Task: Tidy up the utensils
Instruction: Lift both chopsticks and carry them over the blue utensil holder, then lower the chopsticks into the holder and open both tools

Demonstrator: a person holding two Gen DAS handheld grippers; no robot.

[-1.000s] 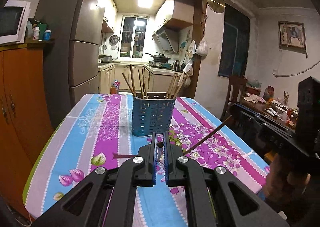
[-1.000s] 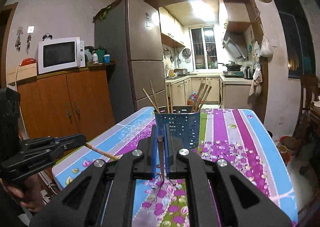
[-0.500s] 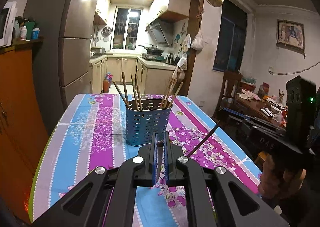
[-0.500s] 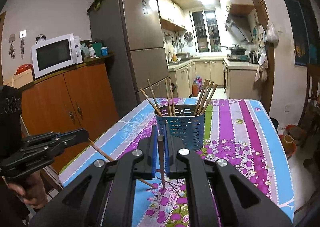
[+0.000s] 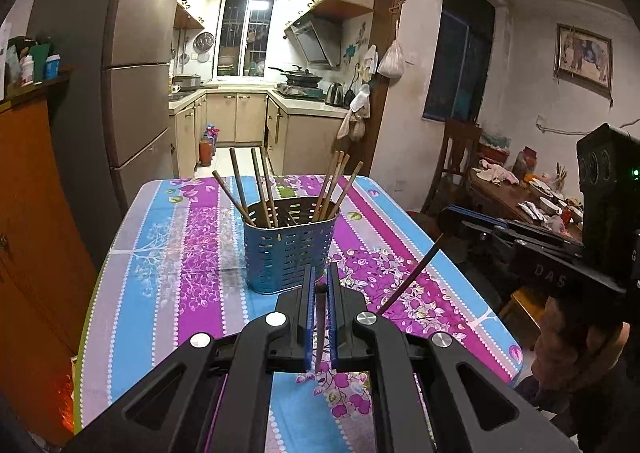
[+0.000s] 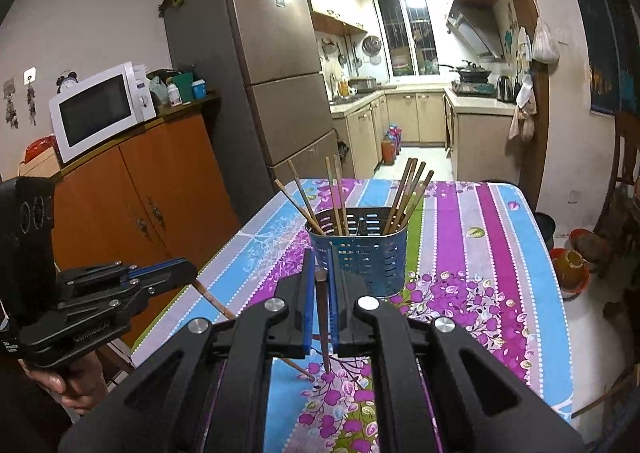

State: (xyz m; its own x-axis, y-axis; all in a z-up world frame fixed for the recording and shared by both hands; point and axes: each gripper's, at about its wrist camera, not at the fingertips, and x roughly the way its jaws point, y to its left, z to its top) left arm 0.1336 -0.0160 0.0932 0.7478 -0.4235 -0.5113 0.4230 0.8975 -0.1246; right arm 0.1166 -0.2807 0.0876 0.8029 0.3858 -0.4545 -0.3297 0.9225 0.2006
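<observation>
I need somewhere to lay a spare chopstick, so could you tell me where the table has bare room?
The tablecloth is bare on both long sides of the blue holder and behind it toward the kitchen. The near end is crowded: each hand-held gripper, left and right, holds a chopstick there.

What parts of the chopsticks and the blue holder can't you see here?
- Left wrist view: the blue holder has its base hidden behind the left gripper.
- Right wrist view: the held chopstick has its top hidden between the right gripper pads.
- Both views: the standing chopsticks have their lower ends hidden inside the holder.
</observation>
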